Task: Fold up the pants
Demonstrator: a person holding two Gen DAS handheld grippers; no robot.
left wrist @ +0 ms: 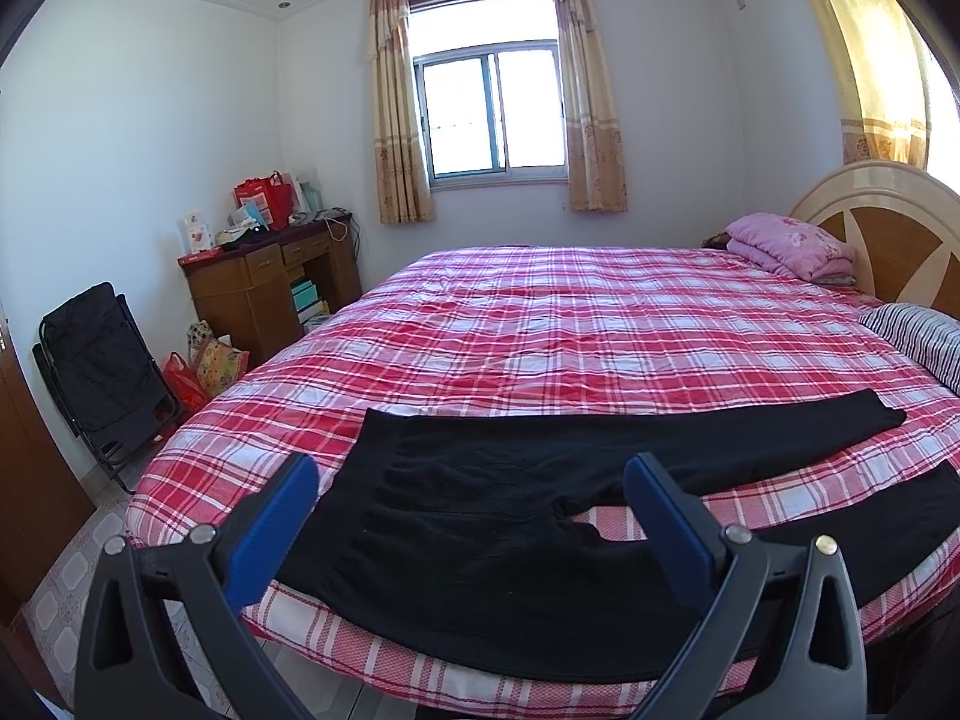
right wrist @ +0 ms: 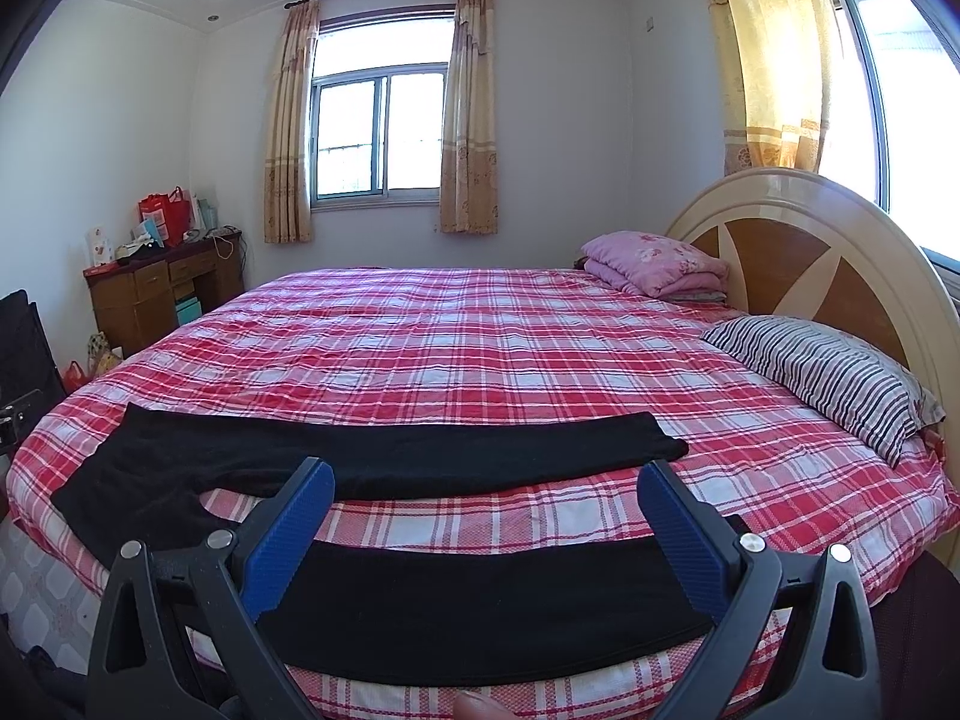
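Note:
Black pants [left wrist: 480, 528] lie spread flat near the front edge of a bed with a red plaid cover [left wrist: 570, 324]. The waist is at the left and the two legs run apart to the right. My left gripper [left wrist: 471, 477] hovers open above the waist and crotch, holding nothing. In the right wrist view the same pants [right wrist: 420, 456] show both legs, the near leg [right wrist: 480, 594] lying along the bed's front edge. My right gripper [right wrist: 486, 483] is open over that near leg, its blue pads [right wrist: 288, 540] wide apart and empty.
A striped pillow [right wrist: 834, 372] and a folded pink quilt [right wrist: 654, 261] lie by the headboard [right wrist: 810, 240] at the right. A wooden desk [left wrist: 270, 282] with clutter, bags and a folded black chair [left wrist: 102, 360] stand left of the bed. A fingertip [right wrist: 480, 708] shows at the bottom edge.

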